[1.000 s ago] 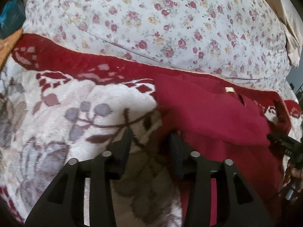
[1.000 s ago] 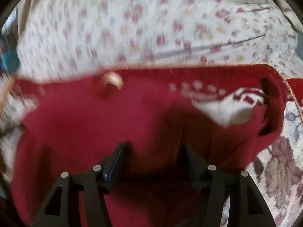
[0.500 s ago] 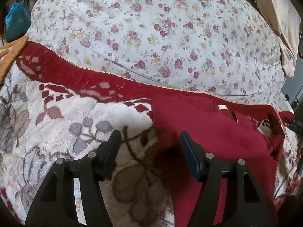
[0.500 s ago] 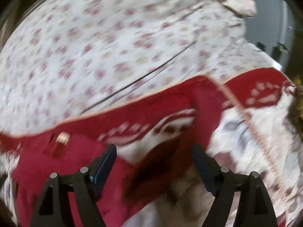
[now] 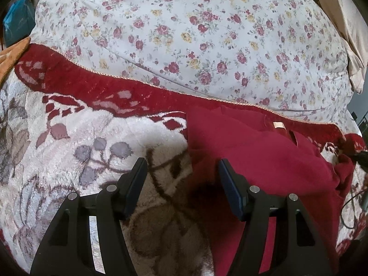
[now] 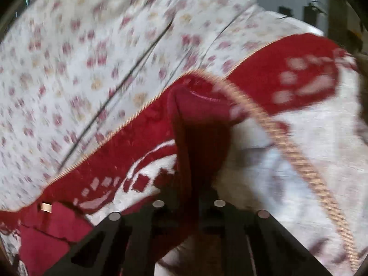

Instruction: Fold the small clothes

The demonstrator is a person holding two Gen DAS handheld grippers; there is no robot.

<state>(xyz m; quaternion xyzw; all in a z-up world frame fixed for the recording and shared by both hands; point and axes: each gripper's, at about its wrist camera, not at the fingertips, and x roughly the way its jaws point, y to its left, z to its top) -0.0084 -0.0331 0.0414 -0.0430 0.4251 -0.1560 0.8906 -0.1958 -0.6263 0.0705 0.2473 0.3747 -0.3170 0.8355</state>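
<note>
A floral sheet (image 5: 207,34) is seen at the far side, a plush blanket (image 5: 69,138) nearer. The red garment (image 5: 253,151) is spread on the blanket's right part. Its sleeve (image 6: 197,138) is pinched by the right gripper (image 6: 188,197); the left gripper (image 5: 181,170) is held wide apart, gripping nothing.

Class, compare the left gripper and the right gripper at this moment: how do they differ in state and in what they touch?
The left gripper is open; the right gripper is shut on a fold of the red garment. The left holds nothing, hovering over the garment's edge and the plush blanket; the right holds cloth. Both are black and two-fingered.
</note>
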